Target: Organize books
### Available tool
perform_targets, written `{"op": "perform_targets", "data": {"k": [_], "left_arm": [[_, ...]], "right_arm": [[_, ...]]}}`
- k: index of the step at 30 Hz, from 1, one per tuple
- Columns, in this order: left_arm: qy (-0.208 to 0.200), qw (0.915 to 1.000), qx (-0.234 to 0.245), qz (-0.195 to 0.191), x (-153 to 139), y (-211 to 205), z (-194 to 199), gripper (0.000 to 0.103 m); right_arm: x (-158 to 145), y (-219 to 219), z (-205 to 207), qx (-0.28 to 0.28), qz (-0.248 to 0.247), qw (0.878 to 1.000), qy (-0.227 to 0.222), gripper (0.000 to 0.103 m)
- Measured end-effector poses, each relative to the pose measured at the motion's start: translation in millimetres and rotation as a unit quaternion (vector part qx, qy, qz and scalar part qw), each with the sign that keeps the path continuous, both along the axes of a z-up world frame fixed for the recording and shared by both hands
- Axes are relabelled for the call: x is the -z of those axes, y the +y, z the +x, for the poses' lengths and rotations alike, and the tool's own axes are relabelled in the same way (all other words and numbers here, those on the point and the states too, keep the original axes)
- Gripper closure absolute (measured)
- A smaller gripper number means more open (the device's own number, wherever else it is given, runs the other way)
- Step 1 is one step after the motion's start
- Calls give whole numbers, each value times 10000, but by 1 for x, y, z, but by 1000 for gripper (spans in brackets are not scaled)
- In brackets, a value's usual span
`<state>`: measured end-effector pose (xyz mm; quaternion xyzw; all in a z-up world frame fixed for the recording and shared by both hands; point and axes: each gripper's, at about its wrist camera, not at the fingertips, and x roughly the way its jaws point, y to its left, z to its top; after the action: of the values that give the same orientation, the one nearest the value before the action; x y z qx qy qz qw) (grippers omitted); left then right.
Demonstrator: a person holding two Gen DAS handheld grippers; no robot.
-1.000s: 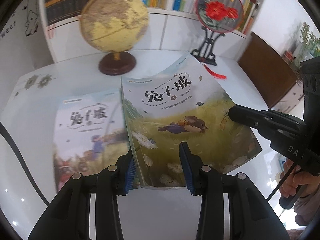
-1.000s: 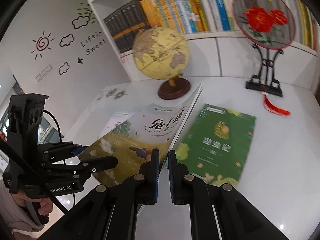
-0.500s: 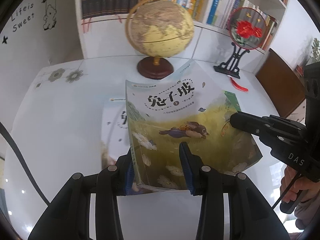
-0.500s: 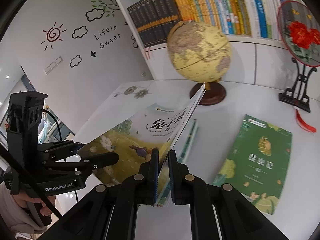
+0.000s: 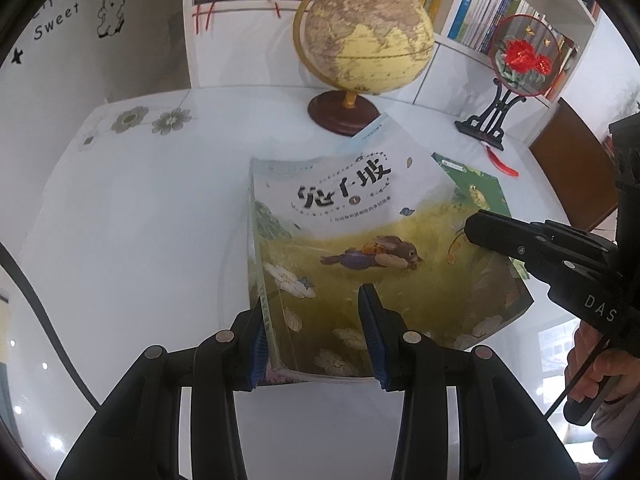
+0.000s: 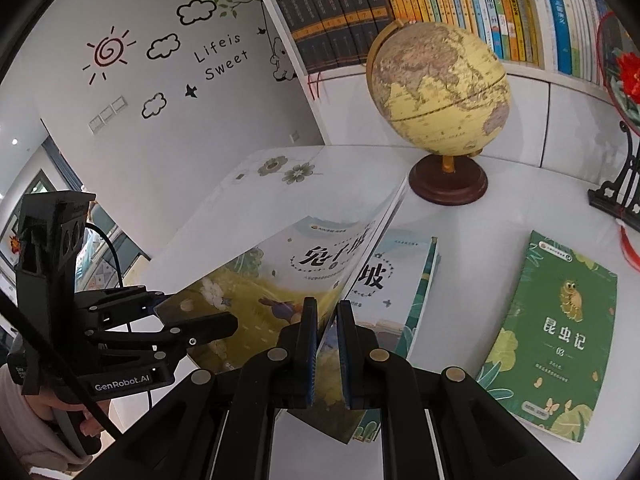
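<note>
At the left, the rabbit book [image 5: 360, 248] is pinched at its spine corner by the left gripper [image 5: 316, 340]; its right edge is clamped by the right gripper [image 6: 328, 344]. It is carried tilted above a matching book [image 6: 400, 280], long axes roughly aligned.

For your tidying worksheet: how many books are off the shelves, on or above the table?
3: the rabbit book held above the table by both grippers, a matching book flat beneath it, the green book flat to its right.
</note>
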<state>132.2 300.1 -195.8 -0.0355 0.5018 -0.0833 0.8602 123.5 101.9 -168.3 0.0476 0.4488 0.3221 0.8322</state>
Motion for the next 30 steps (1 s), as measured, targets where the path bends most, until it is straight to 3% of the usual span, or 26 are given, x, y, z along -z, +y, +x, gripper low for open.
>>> {"op": "perform_targets", "data": {"k": [7, 18, 20, 22, 24, 28, 30], "left_arm": [[303, 9995, 25, 55, 23, 0, 2, 65], [1115, 9903, -702, 433, 57, 17, 7, 57], [1125, 9886, -898, 442, 56, 22, 6, 55], [1085, 9878, -1036, 419, 53, 26, 7, 55], [1014, 9882, -1088, 374, 46, 24, 9, 55], [717, 9934, -873, 182, 27, 2, 20, 54], [546, 9964, -644, 5, 19, -18, 28, 50]], "right_arm": [[23, -2, 3, 221, -112, 9992, 329, 94], [80, -11, 10, 676, -258, 9826, 1709, 93], [84, -16, 12, 766, -202, 9790, 1880, 89], [87, -26, 12, 883, -127, 9754, 2014, 71], [86, -41, 12, 1063, -48, 9735, 2024, 60], [83, -79, 8, 1442, 247, 9688, 2001, 57], [77, -104, 5, 1880, 347, 9653, 1779, 56]]}}
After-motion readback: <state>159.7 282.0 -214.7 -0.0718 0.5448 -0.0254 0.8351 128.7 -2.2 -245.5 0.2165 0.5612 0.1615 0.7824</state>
